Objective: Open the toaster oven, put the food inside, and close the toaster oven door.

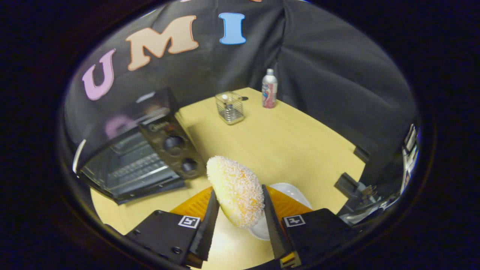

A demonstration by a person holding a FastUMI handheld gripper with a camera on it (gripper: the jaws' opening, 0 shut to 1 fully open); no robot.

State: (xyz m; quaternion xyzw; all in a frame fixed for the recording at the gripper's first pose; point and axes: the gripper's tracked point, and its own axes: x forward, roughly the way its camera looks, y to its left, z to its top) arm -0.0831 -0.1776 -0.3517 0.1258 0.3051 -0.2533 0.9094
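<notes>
I have the hand-held gripper [237,210] closed on the food, a coconut-dusted bun [235,189], with both fingers pressing its sides; the left finger [208,221] and the right finger [273,221] each sit flush against it. The bun looks lifted clear of the white plate [292,191] that shows just under and behind it, so I judge the pick-up is done.

The toaster oven [142,157] sits ahead and to the left of my fingers on the tabletop [285,150]. Its glass door [127,174] appears to be dropped open toward me, with the wire rack [140,165] visible inside, though reflections on the glass make me less than certain. The control knobs [173,142] on its right panel face me.

So by my reading, opening is done and the food is in hand but not yet inside. What remains is carrying the bun over to the left, setting it on the rack, letting go, and then swinging the door up shut.

Further back on the tabletop stand a clear square container [229,108] and a small bottle [269,89], both well apart from my path and of no concern for the move ahead
</notes>
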